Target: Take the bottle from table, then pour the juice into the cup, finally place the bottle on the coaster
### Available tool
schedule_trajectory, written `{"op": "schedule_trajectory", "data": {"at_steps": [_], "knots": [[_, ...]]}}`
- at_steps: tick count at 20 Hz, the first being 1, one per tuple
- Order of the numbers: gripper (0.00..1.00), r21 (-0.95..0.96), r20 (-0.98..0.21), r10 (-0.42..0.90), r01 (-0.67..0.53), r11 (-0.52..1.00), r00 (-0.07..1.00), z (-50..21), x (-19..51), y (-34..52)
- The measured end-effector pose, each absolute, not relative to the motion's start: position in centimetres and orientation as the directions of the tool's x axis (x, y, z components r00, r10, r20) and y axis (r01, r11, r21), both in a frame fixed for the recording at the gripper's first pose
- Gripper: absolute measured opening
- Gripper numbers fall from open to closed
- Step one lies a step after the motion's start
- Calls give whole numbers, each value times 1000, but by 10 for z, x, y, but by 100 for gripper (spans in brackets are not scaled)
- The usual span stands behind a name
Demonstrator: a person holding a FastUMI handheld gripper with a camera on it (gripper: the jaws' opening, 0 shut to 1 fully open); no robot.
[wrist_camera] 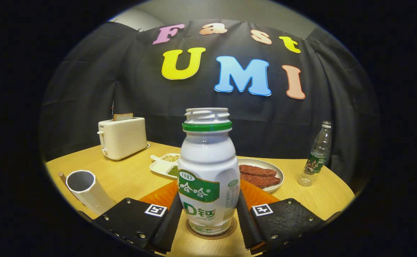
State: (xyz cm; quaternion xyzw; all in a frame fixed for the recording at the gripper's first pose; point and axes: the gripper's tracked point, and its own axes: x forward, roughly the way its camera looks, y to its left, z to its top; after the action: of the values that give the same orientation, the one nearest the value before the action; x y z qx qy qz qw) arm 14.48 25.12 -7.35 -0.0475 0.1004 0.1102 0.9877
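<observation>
Now bottle [208,171] upright on coaster [229,230], between claw [208,217] fingers, both pressing.

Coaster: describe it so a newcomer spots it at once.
On the wooden table, find the white bottle between the gripper fingers, which flank it. The coaster is the thin round brown disc beneath it, unlike the orange mat behind.

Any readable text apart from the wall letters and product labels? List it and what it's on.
Toaster: small front mark, too small to read.
Hand-held gripper finger tags: square patterns, no words; its fingers flank the bottle, which stands on the coaster.
Nothing else readable.
</observation>
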Motion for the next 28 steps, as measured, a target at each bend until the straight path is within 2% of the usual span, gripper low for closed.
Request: {"op": "schedule_trajectory", "data": {"at_steps": [6,18,19,21,28], "knots": [[72,-26,-230,218,-230,973,948,-87,151,250],[74,-6,-199,237,-243,970,951,-87,153,247],[78,4,-192,241,-245,969,951,-85,152,246],[100,1,-190,242,-247,969,951,-82,150,247],[99,34,-173,238,-236,971,956,-64,126,239]]}}
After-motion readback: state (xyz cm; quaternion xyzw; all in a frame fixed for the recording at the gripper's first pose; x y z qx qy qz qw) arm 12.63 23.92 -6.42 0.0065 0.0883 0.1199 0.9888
